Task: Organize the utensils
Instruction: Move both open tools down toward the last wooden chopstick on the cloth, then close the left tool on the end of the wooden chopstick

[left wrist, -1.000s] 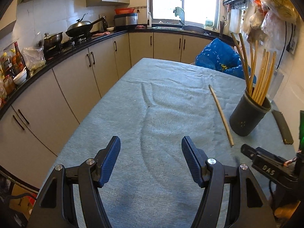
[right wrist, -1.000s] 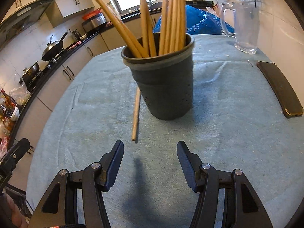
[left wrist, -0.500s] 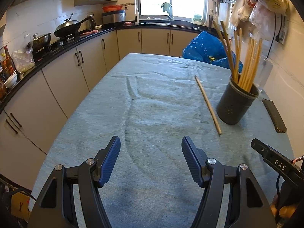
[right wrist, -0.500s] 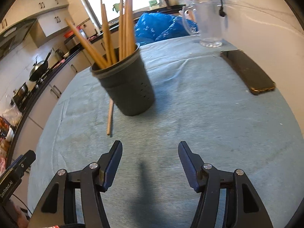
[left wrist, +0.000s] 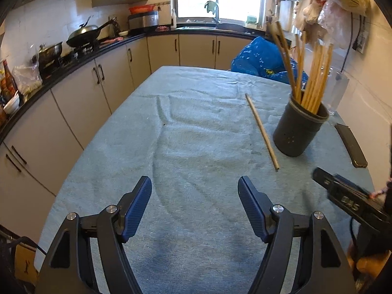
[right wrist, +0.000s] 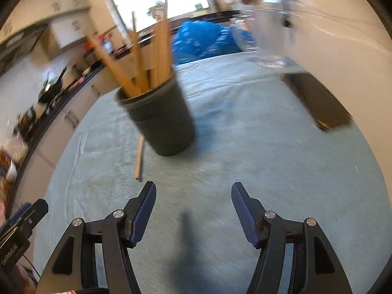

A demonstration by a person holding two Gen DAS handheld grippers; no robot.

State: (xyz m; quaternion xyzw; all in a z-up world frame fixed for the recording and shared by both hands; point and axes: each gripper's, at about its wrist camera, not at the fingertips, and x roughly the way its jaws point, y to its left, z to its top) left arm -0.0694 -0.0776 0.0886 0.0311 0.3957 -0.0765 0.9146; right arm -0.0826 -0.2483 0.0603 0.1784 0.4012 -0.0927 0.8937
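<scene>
The left gripper (left wrist: 194,197), a black two-finger frame with dark blue ribbed pads, points down at a slant with its jaws apart; they have just been opening, and nothing is between them. The right gripper (right wrist: 193,203), of the same black and blue build, is angled down likewise, its jaws also just opening with nothing between them. Its black body shows at the right edge of the left wrist view.
</scene>
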